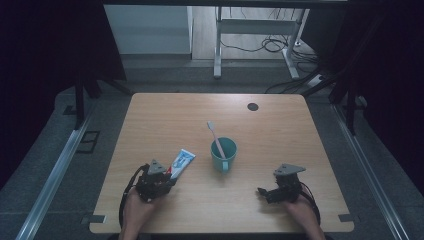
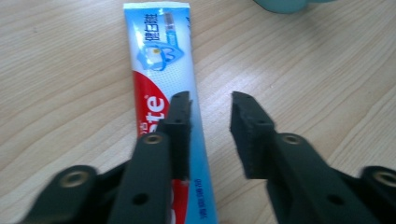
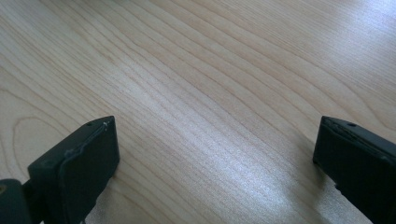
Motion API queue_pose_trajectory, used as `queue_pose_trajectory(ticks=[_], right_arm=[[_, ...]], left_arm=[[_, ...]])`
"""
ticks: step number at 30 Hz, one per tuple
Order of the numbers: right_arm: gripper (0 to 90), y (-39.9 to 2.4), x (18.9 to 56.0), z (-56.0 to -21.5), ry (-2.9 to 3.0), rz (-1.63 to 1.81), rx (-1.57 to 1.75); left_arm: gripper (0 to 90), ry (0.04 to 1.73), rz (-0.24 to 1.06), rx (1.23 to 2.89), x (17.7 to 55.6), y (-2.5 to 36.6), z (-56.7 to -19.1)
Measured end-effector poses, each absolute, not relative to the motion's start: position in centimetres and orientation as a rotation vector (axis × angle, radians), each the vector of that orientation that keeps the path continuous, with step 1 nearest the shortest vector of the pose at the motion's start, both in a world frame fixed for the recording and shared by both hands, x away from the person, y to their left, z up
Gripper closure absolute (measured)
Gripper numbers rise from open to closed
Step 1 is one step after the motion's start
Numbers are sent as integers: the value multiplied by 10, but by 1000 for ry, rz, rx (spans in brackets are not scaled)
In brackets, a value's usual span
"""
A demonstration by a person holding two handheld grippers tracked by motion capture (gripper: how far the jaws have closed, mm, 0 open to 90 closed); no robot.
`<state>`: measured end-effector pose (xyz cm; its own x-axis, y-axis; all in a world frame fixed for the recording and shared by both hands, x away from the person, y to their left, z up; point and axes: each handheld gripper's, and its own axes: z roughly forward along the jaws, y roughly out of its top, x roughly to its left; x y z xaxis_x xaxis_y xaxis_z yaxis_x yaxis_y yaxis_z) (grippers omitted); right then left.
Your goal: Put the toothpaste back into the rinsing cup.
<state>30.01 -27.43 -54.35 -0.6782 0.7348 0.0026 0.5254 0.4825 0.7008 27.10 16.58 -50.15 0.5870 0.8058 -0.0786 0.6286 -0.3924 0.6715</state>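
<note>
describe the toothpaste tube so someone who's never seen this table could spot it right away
Start at the teal cup near the middle of the wooden table, which has a pink toothbrush standing in it. Just to its left, the toothpaste tube lies flat, beneath the open left gripper. It is the only flat thing there, white and blue at one end, red toward the other.

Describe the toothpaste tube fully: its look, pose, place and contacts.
The toothpaste tube is a flat, soft-looking tube, red low down, blue and white toward its crimped end. It lies flat on the wooden table, left of the teal cup and apart from it. The open left gripper sits over it, one jaw above the tube, the other over bare wood.
</note>
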Motion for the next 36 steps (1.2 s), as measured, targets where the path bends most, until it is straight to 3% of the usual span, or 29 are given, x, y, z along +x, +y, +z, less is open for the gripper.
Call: queue_pose_trajectory(ticks=[7, 14, 36], right_arm=[[6, -275, 300, -543, 2429, 997, 1072], [7, -275, 300, -543, 2429, 998, 1072], [7, -275, 300, -543, 2429, 998, 1073]], left_arm=[[423, 1185, 339, 2175, 279, 164, -498], [281, 1206, 303, 2259, 292, 162, -499], [323, 1286, 200, 2505, 326, 141, -498]])
